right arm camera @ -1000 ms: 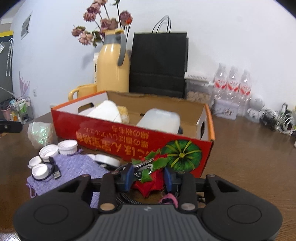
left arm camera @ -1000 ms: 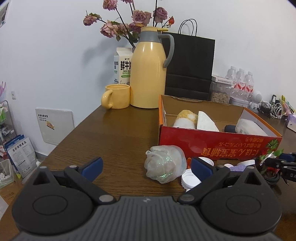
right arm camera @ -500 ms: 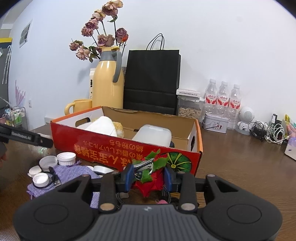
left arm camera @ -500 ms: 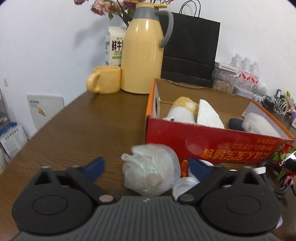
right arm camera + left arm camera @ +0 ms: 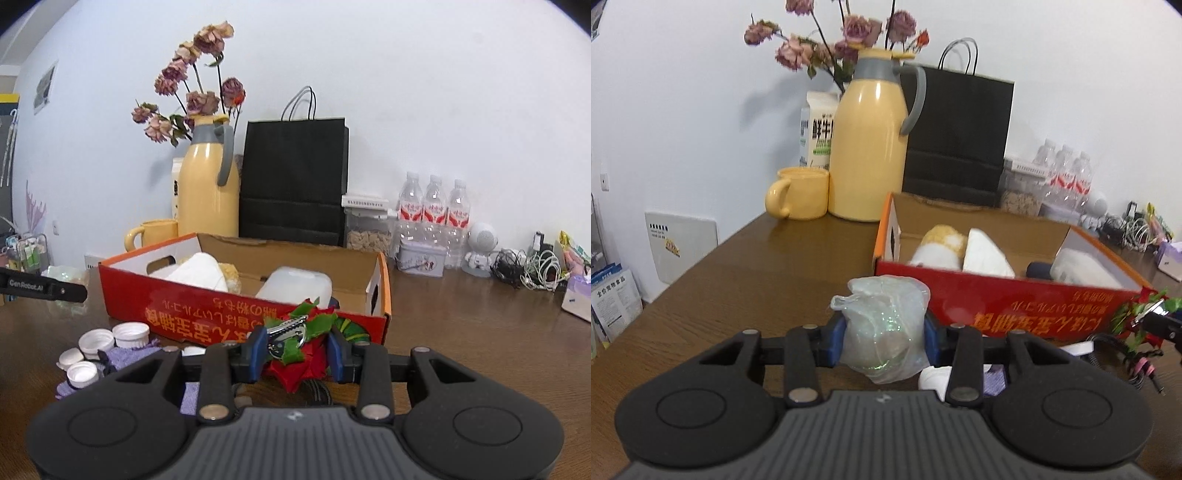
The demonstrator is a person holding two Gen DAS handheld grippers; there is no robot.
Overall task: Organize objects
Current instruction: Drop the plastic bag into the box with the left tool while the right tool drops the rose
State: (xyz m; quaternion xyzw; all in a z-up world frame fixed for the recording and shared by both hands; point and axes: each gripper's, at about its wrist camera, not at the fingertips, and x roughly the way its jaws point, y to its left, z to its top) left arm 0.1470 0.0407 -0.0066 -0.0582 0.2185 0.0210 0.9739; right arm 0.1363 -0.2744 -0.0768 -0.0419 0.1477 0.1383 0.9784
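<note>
Closing around a crumpled clear plastic bag [image 5: 884,328], the left gripper [image 5: 884,339] has the bundle squarely between its blue pads [image 5: 836,339], which touch the bag's two sides; the bag bulges above and below them, with the brown table [image 5: 746,280] beneath. Just beyond the bag stands the red cardboard box [image 5: 1015,302], open at the top, with white and yellow soft things and a pale container lying inside it.

The right gripper [image 5: 297,349] pinches a red-and-green fabric flower with a metal clip [image 5: 295,339], its jaws drawn in on both sides of it, just in front of the box's near right corner [image 5: 380,306]. To the left on the table, several white bottle caps [image 5: 98,343] sit on and beside a purple cloth [image 5: 129,360]. From the right camera's side, the left gripper's black finger [image 5: 42,288] shows at the left edge.
</note>
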